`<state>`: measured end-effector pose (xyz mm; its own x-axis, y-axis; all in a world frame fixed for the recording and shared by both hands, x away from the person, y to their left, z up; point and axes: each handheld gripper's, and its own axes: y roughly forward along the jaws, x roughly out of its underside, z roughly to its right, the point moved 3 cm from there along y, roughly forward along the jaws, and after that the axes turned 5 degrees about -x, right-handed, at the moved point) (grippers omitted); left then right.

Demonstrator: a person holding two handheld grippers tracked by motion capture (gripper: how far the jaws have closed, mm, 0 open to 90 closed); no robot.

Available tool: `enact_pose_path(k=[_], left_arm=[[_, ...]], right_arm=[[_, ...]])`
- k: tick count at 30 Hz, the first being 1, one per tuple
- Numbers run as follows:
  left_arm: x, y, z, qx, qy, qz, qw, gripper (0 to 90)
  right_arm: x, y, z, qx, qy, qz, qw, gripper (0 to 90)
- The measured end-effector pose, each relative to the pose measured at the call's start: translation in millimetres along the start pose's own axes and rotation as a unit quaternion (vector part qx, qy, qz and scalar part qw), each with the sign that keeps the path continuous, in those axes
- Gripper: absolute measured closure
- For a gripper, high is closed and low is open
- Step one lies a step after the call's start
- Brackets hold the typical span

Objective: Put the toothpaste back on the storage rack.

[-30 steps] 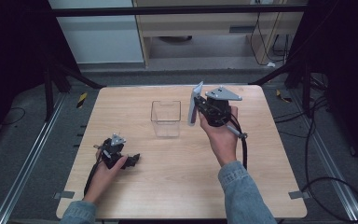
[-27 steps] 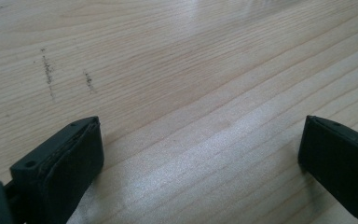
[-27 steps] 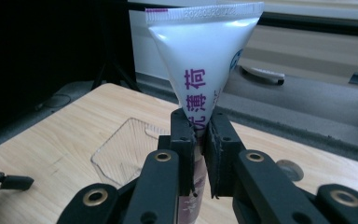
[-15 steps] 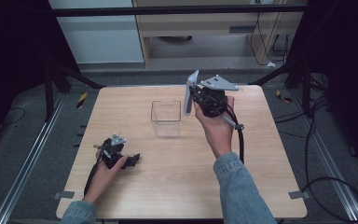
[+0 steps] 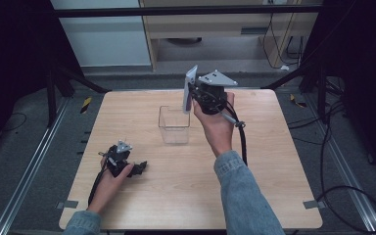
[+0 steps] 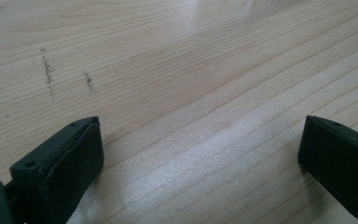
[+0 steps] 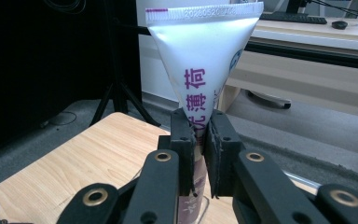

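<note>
Table of pale wood, one, on which a single clear plastic container, open-topped and square, is stood near the middle. Grippers, two, each held in one hand. Left gripper is rested low on the table's near left, its two jaws spread wide with bare wood between them. Right gripper is raised just beside and above the container's right rim, its jaws clamped tight on one white tube printed with purple characters, crimped end uppermost. One cable is seen trailing along the right forearm.
</note>
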<state>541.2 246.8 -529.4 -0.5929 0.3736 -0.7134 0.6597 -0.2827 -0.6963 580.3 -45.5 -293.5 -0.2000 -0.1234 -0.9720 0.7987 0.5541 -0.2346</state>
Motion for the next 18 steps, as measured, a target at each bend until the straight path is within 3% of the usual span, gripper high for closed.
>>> enact_pose_path(k=[18], left_arm=[[0.1,0.0,0.1,0.000,-0.001,0.000,1.0000,0.0]], right_arm=[[14.4,36.1,-11.6,-0.019,0.008,-0.011,0.9997,82.4]])
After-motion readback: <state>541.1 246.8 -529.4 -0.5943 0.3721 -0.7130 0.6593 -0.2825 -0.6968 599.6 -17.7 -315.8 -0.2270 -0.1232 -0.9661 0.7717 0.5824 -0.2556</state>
